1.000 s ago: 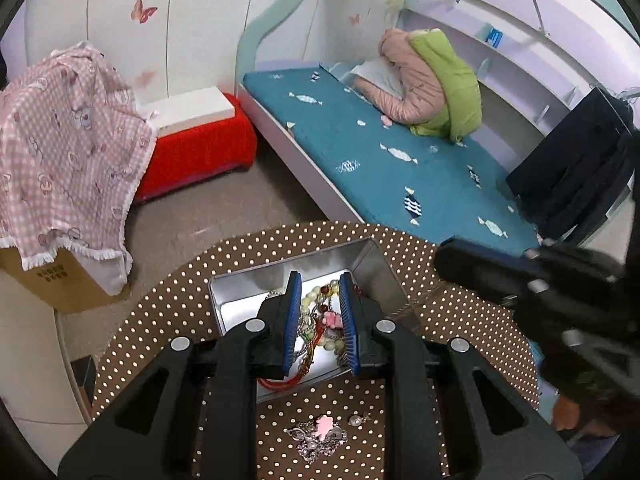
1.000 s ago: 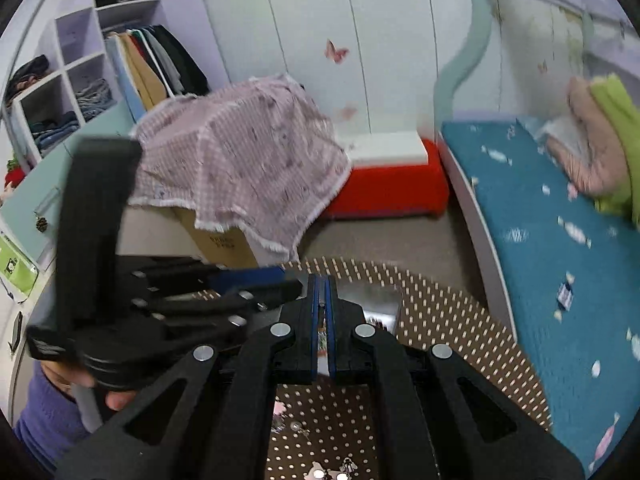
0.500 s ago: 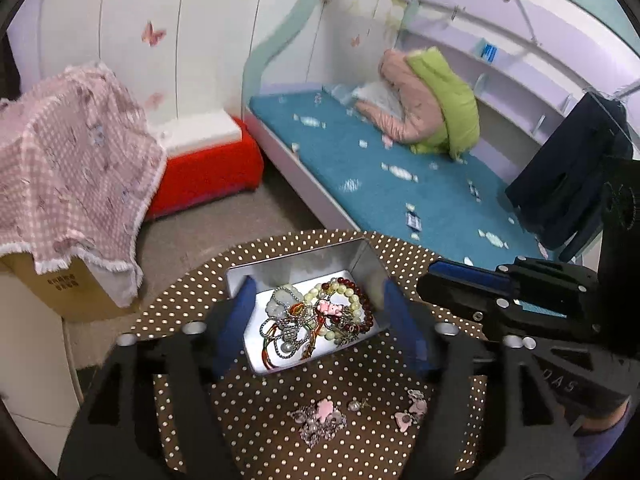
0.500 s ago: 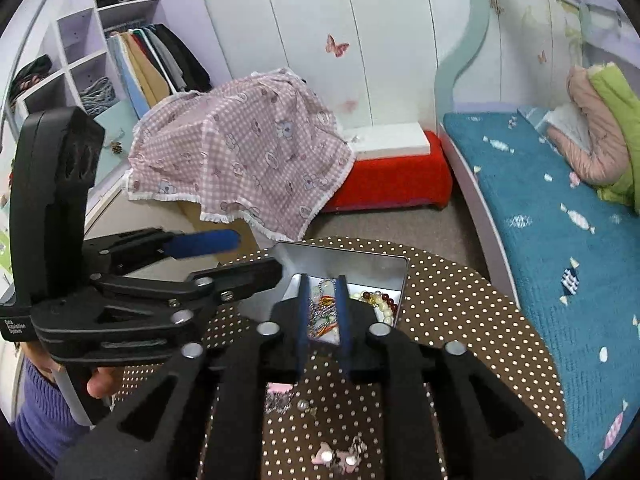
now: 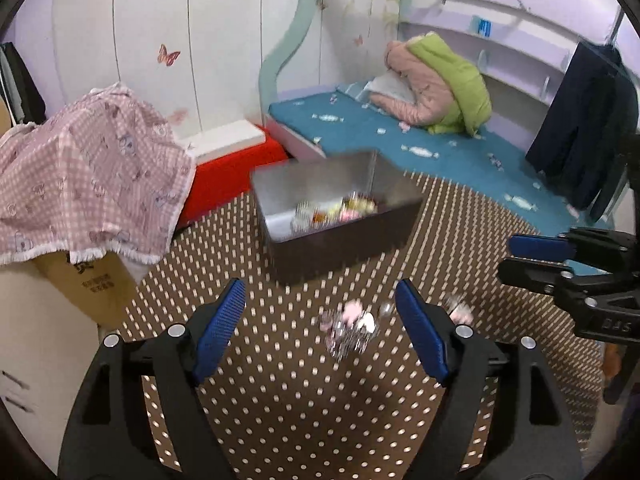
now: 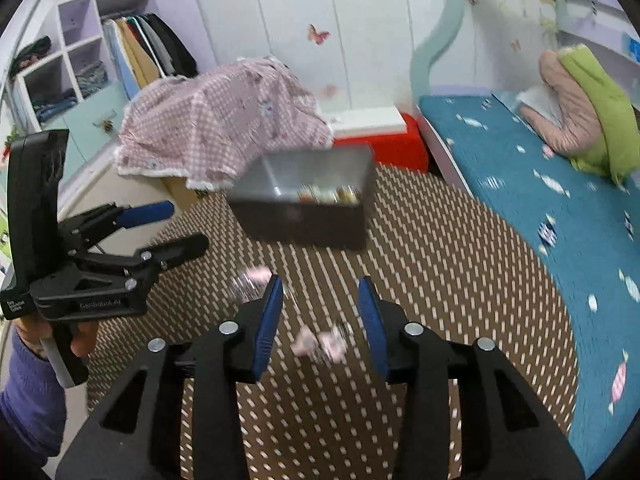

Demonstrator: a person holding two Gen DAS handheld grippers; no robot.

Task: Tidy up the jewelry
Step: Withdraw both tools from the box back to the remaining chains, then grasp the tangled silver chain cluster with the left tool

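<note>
Left gripper is out of the metal tin now, jaws thrown wide where a second ago they were nearly closed over the beads, and it sits back over the pink-and-silver trinket on the dotted tablecloth. Right gripper has gone from pinched shut to wide open, framing a pink charm. Both views now blur.

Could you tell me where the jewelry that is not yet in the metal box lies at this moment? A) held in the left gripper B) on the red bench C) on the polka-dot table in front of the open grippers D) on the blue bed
C: the loose pink and silver pieces lie on the polka-dot table, with the left gripper and right gripper both open and holding nothing, short of the metal box.
</note>
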